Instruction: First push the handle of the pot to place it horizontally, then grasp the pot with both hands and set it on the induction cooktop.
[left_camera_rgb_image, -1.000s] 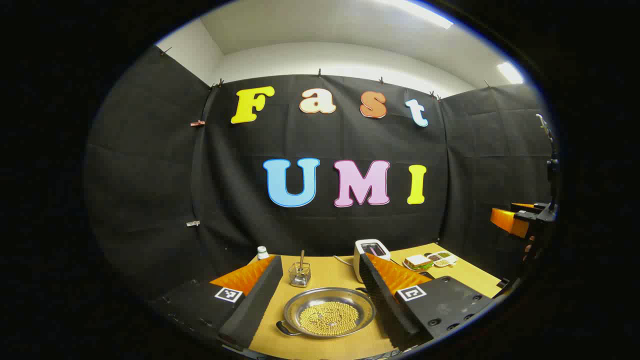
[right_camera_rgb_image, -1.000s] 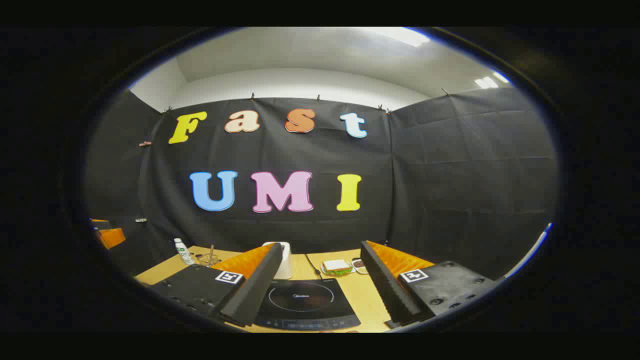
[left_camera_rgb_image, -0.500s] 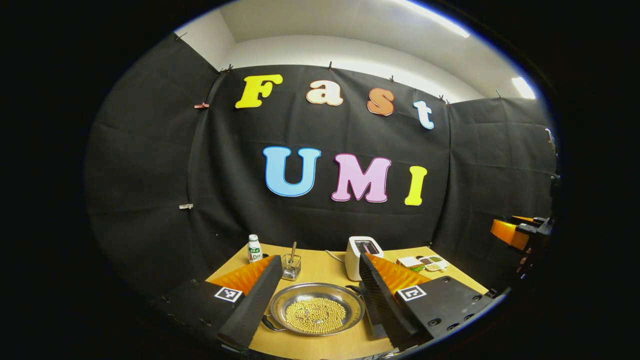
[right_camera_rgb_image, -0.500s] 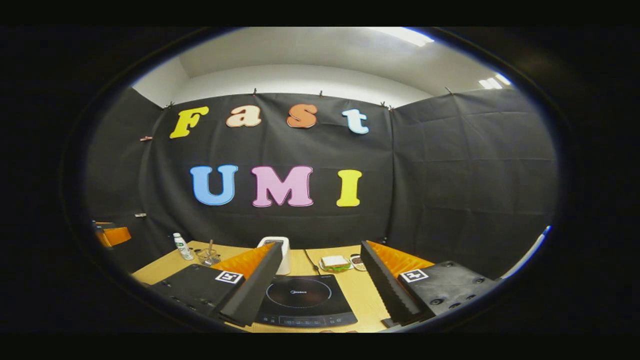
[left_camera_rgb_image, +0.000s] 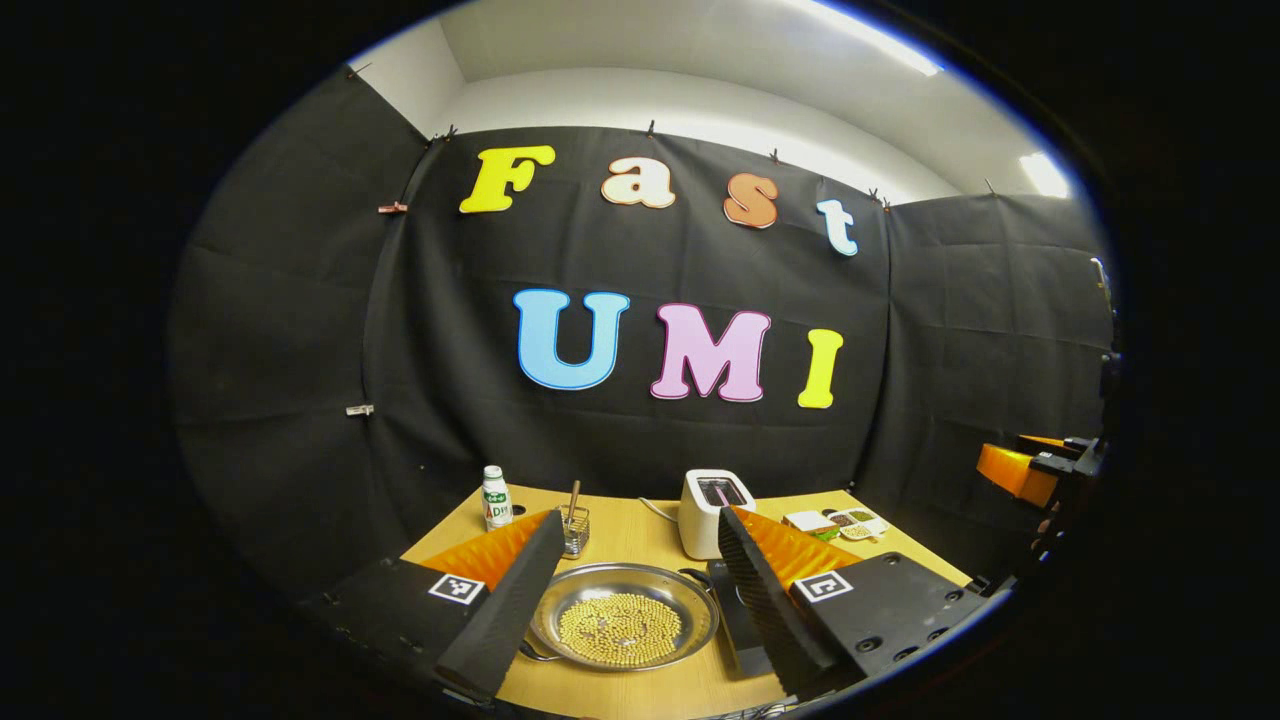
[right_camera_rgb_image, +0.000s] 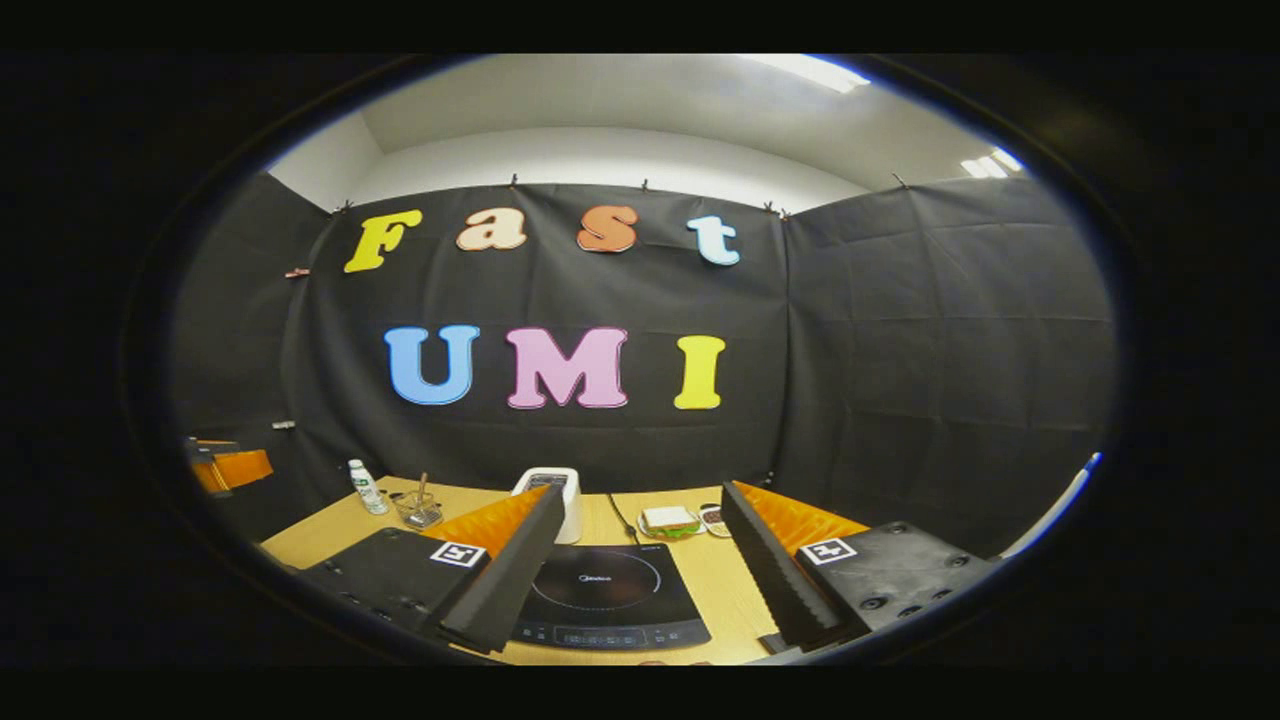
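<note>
Both tongs gape wide over the wooden table (left_camera_rgb_image: 640, 535) — pot (left_camera_rgb_image: 623, 628) left, induction cooktop (right_camera_rgb_image: 602, 598) right.

The pot (left_camera_rgb_image: 624, 618) looks like polished metal, its shallow rim glossy and catching the light, with a bed of small matt yellow beads (left_camera_rgb_image: 620, 629) inside. The desk (left_camera_rgb_image: 640, 535) under it is smooth, pale wood with a dull sheen. At 1 o'clock from the pot, the toaster (left_camera_rgb_image: 703, 510) has a smooth, white plastic-looking shell. At 11 o'clock stand a wire-mesh metal holder (left_camera_rgb_image: 574, 528) and a plastic bottle (left_camera_rgb_image: 494, 497). The induction cooktop (right_camera_rgb_image: 600, 598) has a glassy, reflective top. The booth wall (right_camera_rgb_image: 900, 350) is matt, creased cloth.
</note>
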